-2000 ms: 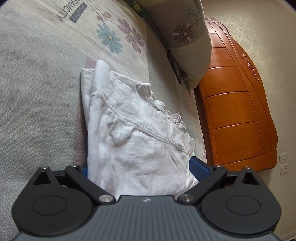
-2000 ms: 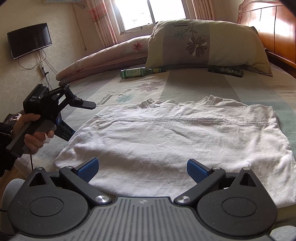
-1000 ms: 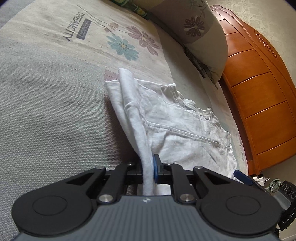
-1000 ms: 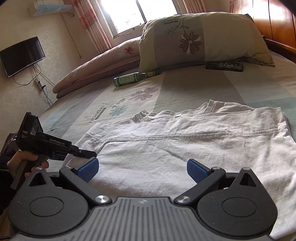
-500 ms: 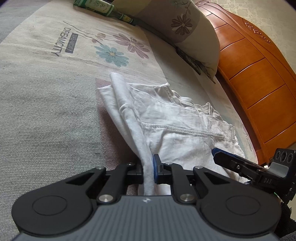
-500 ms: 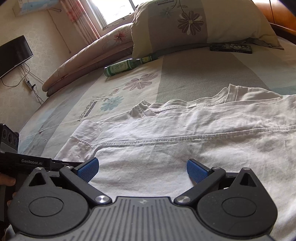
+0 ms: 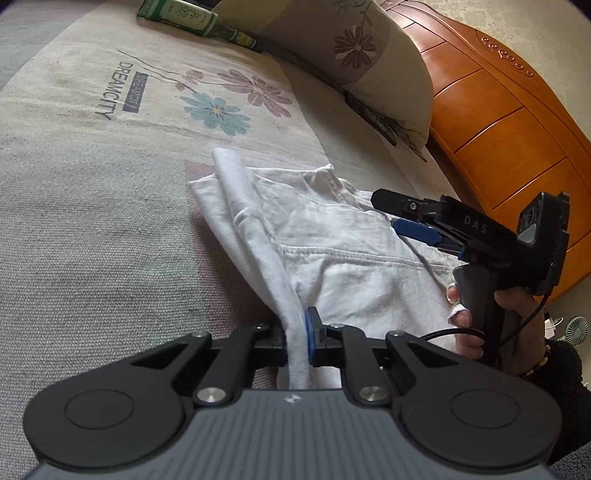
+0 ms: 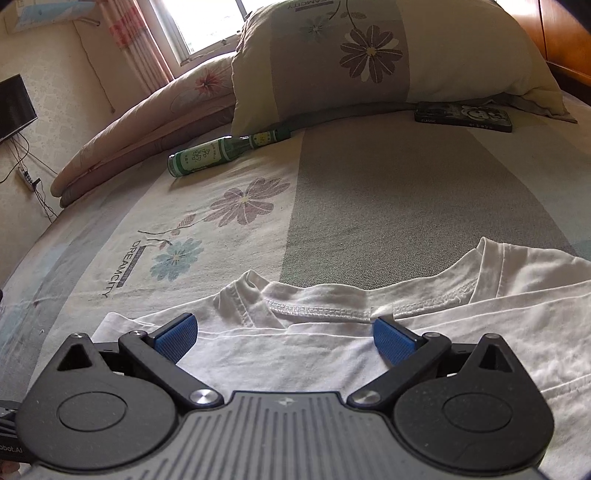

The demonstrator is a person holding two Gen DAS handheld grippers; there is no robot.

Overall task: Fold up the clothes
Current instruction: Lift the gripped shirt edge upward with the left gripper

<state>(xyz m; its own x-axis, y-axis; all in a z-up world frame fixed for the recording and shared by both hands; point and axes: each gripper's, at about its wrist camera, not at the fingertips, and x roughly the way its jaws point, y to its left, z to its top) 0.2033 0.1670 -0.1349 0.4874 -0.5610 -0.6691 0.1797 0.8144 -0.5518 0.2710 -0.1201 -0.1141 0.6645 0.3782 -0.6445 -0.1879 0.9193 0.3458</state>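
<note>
A: What is changing on the floral bedsheet?

B: The white T-shirt is lying partly folded there. The right gripper, spread wide, is sliding in toward the collar.

A: And the left gripper?

B: It is staying pinched on a bunched edge, probably the hem, anchoring the next fold.

White cotton T-shirt runs off right wrist view's right edge, hem hidden behind right claw body; green glass bottle cropped at left wrist view's top; label print unreadable; dark flat case half under floral pillow.
</note>
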